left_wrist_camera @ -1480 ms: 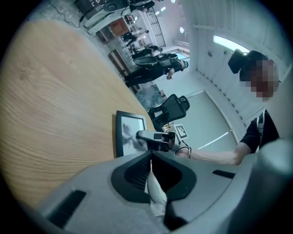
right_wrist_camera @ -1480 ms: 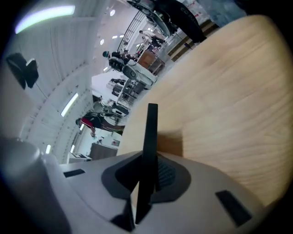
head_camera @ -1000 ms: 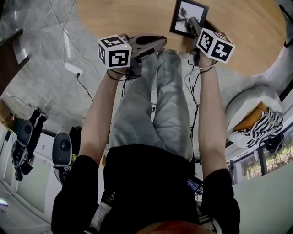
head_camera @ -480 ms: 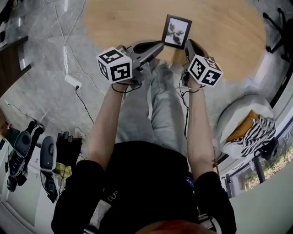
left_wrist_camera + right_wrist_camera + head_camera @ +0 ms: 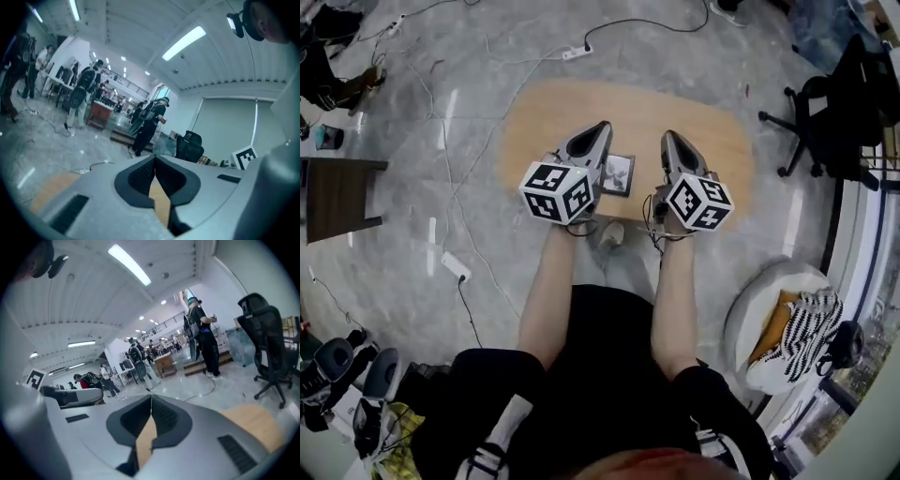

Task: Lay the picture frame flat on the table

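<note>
The picture frame (image 5: 619, 175), dark-rimmed with a black-and-white photo, appears to lie flat on the oval wooden table (image 5: 712, 131) near its front edge. My left gripper (image 5: 601, 127) partly covers the frame's left side in the head view. It is held well above the table, and its jaws are shut with nothing between them (image 5: 154, 160). My right gripper (image 5: 667, 137) hangs just right of the frame, apart from it. Its jaws are also shut and hold nothing (image 5: 151, 397). Neither gripper view shows the frame, only strips of tabletop.
A black office chair (image 5: 830, 112) stands to the right of the table. A white round seat with a striped cloth (image 5: 792, 323) is at the lower right. Cables and a power strip (image 5: 455, 267) lie on the floor at the left, beside a dark bench (image 5: 337, 192). Several people stand far off.
My right gripper has come off the frame's edge and shut. Both grippers and the head camera have risen, so the table and frame look much smaller. The frame stays on the table.
</note>
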### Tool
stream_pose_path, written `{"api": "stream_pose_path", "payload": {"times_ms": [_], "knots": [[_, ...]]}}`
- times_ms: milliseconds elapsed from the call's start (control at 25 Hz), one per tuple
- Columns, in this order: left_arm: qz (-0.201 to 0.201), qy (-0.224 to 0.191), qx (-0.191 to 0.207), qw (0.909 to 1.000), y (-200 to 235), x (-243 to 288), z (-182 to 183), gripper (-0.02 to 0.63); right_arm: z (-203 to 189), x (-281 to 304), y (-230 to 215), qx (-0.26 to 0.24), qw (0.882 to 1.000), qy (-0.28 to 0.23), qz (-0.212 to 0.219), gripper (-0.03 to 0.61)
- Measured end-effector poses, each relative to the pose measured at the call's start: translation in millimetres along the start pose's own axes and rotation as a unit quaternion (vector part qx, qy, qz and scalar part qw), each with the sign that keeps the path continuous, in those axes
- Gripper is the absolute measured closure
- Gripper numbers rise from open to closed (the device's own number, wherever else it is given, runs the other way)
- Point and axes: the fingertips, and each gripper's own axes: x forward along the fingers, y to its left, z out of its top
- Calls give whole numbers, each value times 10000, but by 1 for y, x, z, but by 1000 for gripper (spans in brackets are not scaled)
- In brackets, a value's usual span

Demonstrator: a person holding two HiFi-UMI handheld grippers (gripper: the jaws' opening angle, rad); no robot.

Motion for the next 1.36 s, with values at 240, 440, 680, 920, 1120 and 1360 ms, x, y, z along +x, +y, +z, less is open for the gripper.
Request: {"api": "stream_pose_path", "payload": {"times_ms": [240, 440, 680, 920, 1120, 1360], "knots": [[616, -738, 780, 9923, -33, -36, 100, 606, 107, -44, 61, -674, 9939, -872, 87, 566], [712, -1109, 1252, 9833, -56, -44, 141, 606, 150, -59, 86, -1545, 9820, -1088, 29, 566], [921, -1091, 1448, 9791, -59, -41, 150, 604, 161, -63, 87, -1778, 9767, -1205, -4, 566], [978, -1202, 1545, 9758, -58, -44, 160, 605, 167, -60, 90, -1878, 9745, -1228, -20, 566], [946, -1224, 1585, 9752, -59, -36, 163, 605, 171, -54, 86, -1907, 9736, -1252, 3, 566], [966, -1239, 1579, 9749, -58, -27, 162, 605, 172, -46, 76, -1951, 9732, -1220, 35, 566]]}}
